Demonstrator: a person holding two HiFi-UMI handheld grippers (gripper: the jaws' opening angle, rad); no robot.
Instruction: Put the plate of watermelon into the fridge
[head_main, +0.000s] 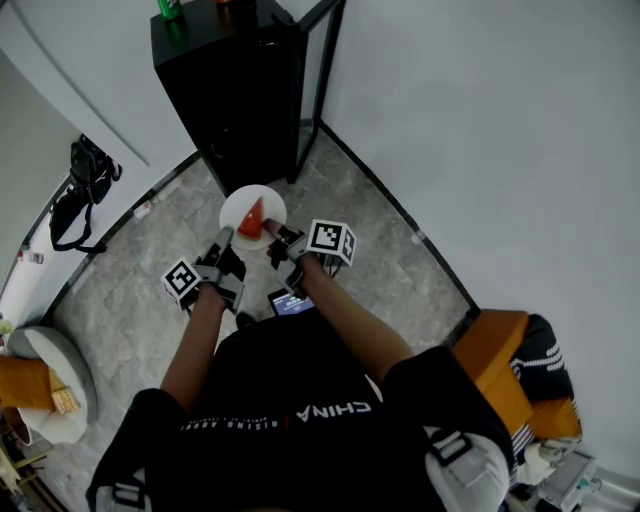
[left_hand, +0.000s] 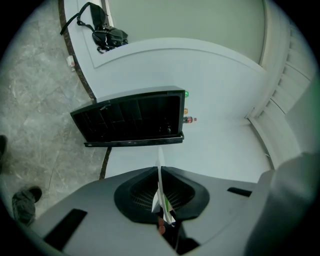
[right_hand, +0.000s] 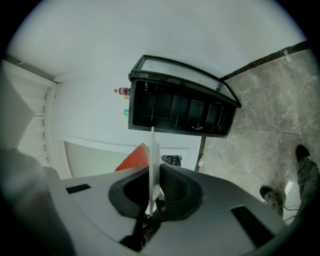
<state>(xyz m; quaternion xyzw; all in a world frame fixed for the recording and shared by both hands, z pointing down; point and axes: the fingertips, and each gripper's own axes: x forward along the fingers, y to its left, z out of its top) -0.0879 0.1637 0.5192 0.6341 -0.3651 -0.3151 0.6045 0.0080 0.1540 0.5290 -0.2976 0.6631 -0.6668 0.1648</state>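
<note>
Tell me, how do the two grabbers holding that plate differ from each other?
The left gripper grips the plate's left rim, the right gripper its right rim. The left marker cube lies nearer the person's body than the right marker cube. Shared: both have their fingers shut on the plate, which bears the watermelon slice, and both face the open fridge.

Watermelon (head_main: 251, 218) sat on the plate (head_main: 262, 197), between left tongs (head_main: 222, 238) and right tongs (head_main: 273, 233), the fridge (head_main: 235, 85) just beyond.
</note>
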